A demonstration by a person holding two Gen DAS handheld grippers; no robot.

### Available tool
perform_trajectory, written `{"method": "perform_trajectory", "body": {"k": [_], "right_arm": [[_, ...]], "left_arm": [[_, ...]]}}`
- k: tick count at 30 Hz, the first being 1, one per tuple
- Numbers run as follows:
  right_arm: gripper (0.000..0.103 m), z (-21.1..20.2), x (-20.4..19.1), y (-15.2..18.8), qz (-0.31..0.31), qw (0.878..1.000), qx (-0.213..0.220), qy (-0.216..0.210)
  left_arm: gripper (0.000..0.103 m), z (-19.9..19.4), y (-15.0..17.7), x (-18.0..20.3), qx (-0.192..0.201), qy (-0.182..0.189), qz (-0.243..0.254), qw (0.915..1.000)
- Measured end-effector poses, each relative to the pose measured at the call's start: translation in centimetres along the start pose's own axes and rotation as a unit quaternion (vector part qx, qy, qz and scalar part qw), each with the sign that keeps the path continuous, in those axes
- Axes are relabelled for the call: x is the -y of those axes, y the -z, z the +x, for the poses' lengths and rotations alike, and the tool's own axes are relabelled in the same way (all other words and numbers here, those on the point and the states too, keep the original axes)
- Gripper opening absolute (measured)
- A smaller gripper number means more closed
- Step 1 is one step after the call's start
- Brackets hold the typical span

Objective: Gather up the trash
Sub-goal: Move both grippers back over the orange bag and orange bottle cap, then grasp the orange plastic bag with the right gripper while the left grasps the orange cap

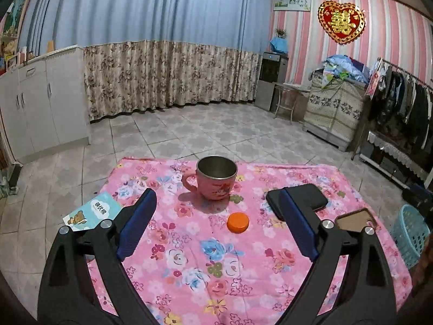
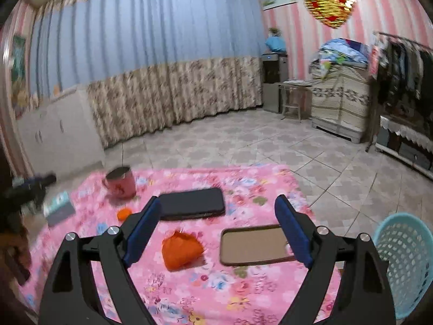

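Note:
An orange bottle cap [image 1: 238,222] lies on the pink floral tablecloth [image 1: 189,270], between the blue pads of my open, empty left gripper [image 1: 213,203] and a little ahead of it. It also shows in the right wrist view [image 2: 124,213]. A crumpled orange wrapper [image 2: 181,249] lies on the cloth [image 2: 243,292] just ahead of my open, empty right gripper [image 2: 219,211], nearer its left finger. A light blue mesh basket [image 2: 403,268] stands on the floor off the table's right edge; it also shows in the left wrist view [image 1: 411,235].
A pink mug [image 1: 215,176] stands at the table's far middle. A black phone [image 2: 192,203] and a small framed mirror [image 2: 254,243] lie on the right half. A blue card packet [image 1: 92,214] hangs over the left edge. Tiled floor, white cabinets and curtains lie beyond.

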State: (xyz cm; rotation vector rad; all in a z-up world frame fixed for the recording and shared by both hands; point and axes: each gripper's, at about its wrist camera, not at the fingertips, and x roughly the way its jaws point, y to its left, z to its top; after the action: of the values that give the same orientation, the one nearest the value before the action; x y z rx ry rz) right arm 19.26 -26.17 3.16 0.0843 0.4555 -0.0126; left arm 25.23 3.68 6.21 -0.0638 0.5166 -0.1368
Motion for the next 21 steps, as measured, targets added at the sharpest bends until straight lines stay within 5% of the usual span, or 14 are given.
{"method": "perform_trajectory", "body": {"k": [7,17,19,20,21], "right_arm": [[0.084,5.9,-2.4,3.1,-0.042,0.994,-0.09,-0.045],[0.083,12.9,-4.1,5.2,-0.06,0.983,-0.172,-0.023],[0.07,13.6,-3.9,5.4,-0.052,0.981,-0.185,-0.026],[0.047,13.9,-3.8,5.6,-0.049,0.979,-0.196,-0.034],[0.036,14.0,-3.8,5.7,-0.05,0.978,-0.2,-0.038]], "left_arm": [[0.089,0.8,0.9,1.9,-0.018,0.003,0.021,0.9996],[0.088,5.2,3.8,3.2,-0.085,0.015,0.047,0.9951],[0.088,5.8,4.2,3.4,-0.096,0.015,0.053,0.9939],[0.088,5.9,4.3,3.6,-0.099,0.016,0.056,0.9934],[0.088,6.1,4.4,3.8,-0.102,0.015,0.063,0.9927]]}}
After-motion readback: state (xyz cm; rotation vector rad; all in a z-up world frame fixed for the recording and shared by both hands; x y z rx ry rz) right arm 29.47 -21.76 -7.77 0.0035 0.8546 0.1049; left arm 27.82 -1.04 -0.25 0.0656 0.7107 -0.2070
